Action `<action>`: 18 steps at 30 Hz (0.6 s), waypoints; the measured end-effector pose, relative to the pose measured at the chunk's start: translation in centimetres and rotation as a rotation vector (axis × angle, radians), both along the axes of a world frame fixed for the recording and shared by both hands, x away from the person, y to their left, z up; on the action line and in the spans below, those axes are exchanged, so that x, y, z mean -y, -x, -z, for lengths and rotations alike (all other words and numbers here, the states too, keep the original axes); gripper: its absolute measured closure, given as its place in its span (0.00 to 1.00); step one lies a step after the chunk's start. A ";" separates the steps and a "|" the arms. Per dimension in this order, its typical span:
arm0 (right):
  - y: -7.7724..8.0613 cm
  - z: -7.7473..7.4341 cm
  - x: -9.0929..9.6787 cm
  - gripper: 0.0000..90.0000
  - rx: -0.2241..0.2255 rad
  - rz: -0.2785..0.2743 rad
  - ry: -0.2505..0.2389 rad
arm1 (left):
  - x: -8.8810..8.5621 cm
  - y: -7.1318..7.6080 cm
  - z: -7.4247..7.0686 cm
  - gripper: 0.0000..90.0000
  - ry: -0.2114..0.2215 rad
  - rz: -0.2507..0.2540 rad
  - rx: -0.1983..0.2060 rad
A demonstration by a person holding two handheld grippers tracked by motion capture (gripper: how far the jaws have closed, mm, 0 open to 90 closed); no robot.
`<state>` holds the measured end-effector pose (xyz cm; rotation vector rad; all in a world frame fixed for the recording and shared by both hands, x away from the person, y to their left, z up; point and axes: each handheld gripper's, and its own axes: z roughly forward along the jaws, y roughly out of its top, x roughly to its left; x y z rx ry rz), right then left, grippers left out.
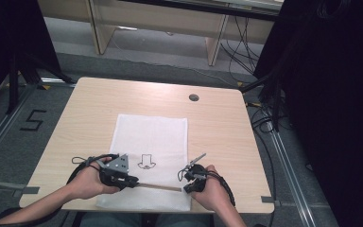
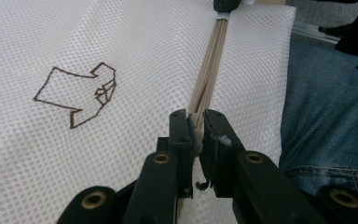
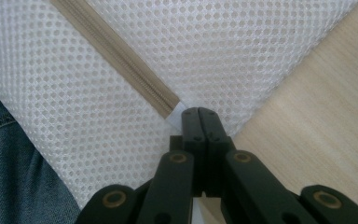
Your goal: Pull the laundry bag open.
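A white mesh bag (image 1: pixel 151 156) lies flat at the centre bottom of the frame on the wooden surface (image 1: pixel 217 123), its beige zipper (image 1: pixel 158 186) running along the near edge. The zipper looks closed along its visible length, so any opening seems yet to begin. The left gripper (image 2: pixel 196 122) pinches what appears to be the zipper pull at lower centre of its view. The right gripper (image 3: pixel 198 112) is pressed together on the zipper's end tab.

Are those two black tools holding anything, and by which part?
Both grip the white mesh bag: the left tool pinches the zipper pull, the right tool clamps the zipper's end tab.
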<state>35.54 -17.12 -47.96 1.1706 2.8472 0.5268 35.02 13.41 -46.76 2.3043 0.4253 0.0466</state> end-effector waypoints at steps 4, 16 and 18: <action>0.0 -0.1 -0.1 1.00 -0.003 -0.002 0.006 | -0.5 0.1 0.1 0.91 0.000 -0.008 -0.002; 0.1 0.0 -0.2 1.00 0.007 -0.010 0.010 | -1.7 0.1 0.1 0.91 -0.009 -0.030 -0.006; 0.2 0.0 -0.2 1.00 0.003 -0.004 0.009 | -2.1 0.0 0.1 0.91 0.012 -0.045 -0.027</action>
